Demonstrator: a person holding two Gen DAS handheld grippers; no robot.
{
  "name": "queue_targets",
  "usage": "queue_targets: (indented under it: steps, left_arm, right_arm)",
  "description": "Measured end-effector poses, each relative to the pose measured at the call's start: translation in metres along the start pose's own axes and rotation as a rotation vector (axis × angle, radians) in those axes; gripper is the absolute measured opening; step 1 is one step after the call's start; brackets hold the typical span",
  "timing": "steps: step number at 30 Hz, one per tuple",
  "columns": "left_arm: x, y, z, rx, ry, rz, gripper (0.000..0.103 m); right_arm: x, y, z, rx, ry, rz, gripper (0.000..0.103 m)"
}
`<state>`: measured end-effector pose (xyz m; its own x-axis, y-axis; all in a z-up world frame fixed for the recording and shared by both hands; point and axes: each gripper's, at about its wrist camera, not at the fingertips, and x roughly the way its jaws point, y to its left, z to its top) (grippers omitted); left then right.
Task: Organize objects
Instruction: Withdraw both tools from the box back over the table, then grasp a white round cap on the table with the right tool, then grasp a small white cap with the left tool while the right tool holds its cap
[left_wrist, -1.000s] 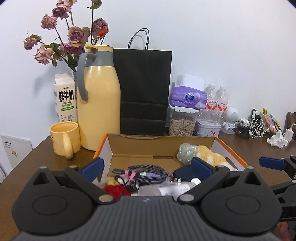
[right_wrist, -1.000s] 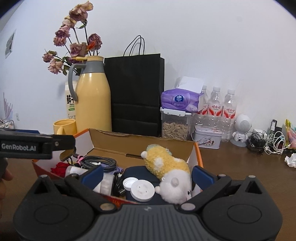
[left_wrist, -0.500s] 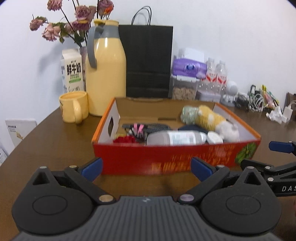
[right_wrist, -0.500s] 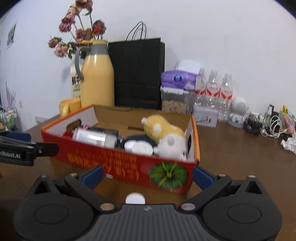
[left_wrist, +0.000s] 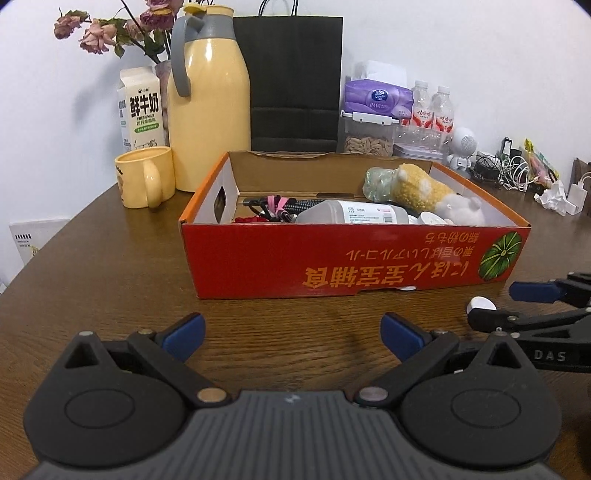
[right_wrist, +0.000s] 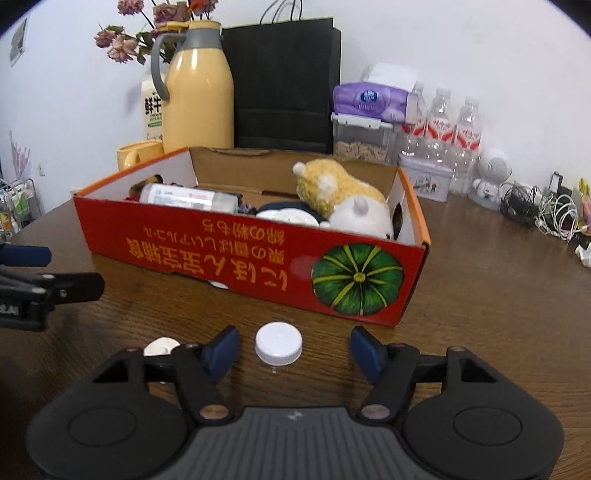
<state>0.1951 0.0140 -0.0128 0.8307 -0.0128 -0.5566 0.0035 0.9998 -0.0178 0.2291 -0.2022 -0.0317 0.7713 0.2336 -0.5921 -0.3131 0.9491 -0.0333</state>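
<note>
A red cardboard box (left_wrist: 354, 258) (right_wrist: 251, 266) stands on the brown table, holding a plush toy (right_wrist: 343, 199), a clear bottle (left_wrist: 351, 216), cables and lids. In front of it lies a white cap (right_wrist: 279, 343) on the table, between the fingers of my right gripper (right_wrist: 295, 349). That gripper's jaws are closing, with gaps left on both sides of the cap. A second small white disc (right_wrist: 160, 347) lies to its left. My left gripper (left_wrist: 293, 332) is open over bare table before the box, nothing between its fingers.
Behind the box stand a yellow thermos (left_wrist: 207, 96), a yellow mug (left_wrist: 146, 181), a milk carton (left_wrist: 140, 107), a black paper bag (left_wrist: 295, 77), a tissue pack, water bottles (right_wrist: 443, 125) and a tangle of cables (right_wrist: 543, 210) at the right.
Both grippers have sunk from above the box to the table in front of it. The right gripper's fingers have drawn closer together around the white cap.
</note>
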Motion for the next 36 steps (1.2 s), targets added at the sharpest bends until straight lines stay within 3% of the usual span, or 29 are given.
queue_targets:
  steps: [5, 7, 9, 17, 25, 36]
  left_arm:
    - [0.002, 0.001, 0.000, -0.010, 0.012, 0.007, 0.103]
    - [0.003, 0.001, 0.000, -0.012, 0.012, 0.009, 0.103]
    - [0.003, 0.001, -0.001, -0.011, 0.013, 0.009, 0.103]
    - [0.006, -0.002, -0.002, -0.001, 0.023, 0.022, 0.103]
    - [0.003, -0.013, -0.004, 0.018, 0.013, 0.005, 0.103]
    - [0.009, -0.079, -0.012, 0.125, 0.060, -0.083, 0.103]
  right_arm:
    - [0.005, -0.003, 0.001, 0.033, 0.016, 0.026, 0.052]
    - [0.005, -0.004, 0.001, 0.036, 0.012, 0.036, 0.036]
    - [0.004, -0.003, 0.001, 0.032, 0.009, 0.042, 0.028]
    - [0.003, -0.005, 0.002, 0.044, -0.001, 0.050, 0.027]
    - [-0.012, -0.007, 0.002, 0.040, -0.089, 0.005, 0.027]
    - [-0.036, -0.018, 0.003, 0.069, -0.195, -0.011, 0.027]
